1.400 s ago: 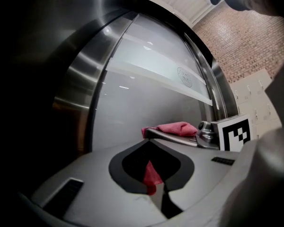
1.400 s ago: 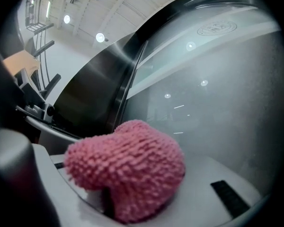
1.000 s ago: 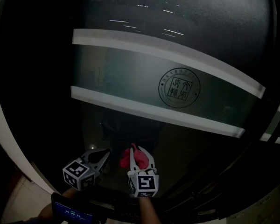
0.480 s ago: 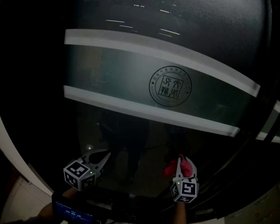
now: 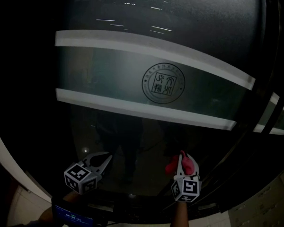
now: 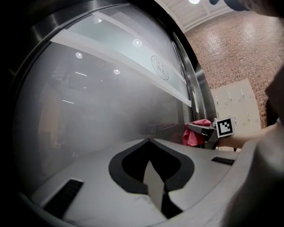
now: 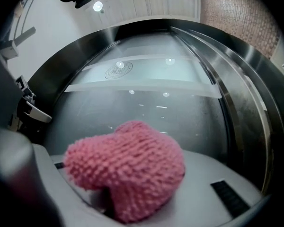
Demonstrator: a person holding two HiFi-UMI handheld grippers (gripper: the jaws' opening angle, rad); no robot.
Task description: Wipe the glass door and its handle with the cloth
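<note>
Hiding fingers of right gripper (image 5: 181,161), pink cloth (image 7: 128,169) fronts dim glass door (image 7: 146,108).

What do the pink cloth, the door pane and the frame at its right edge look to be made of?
The cloth is pink with a nubby looped pile, probably microfibre or chenille. The door pane is glass: smooth, glossy, mirroring ceiling lights, with a frosted band across it. The frame is likely brushed steel, grey with a dull sheen.
</note>
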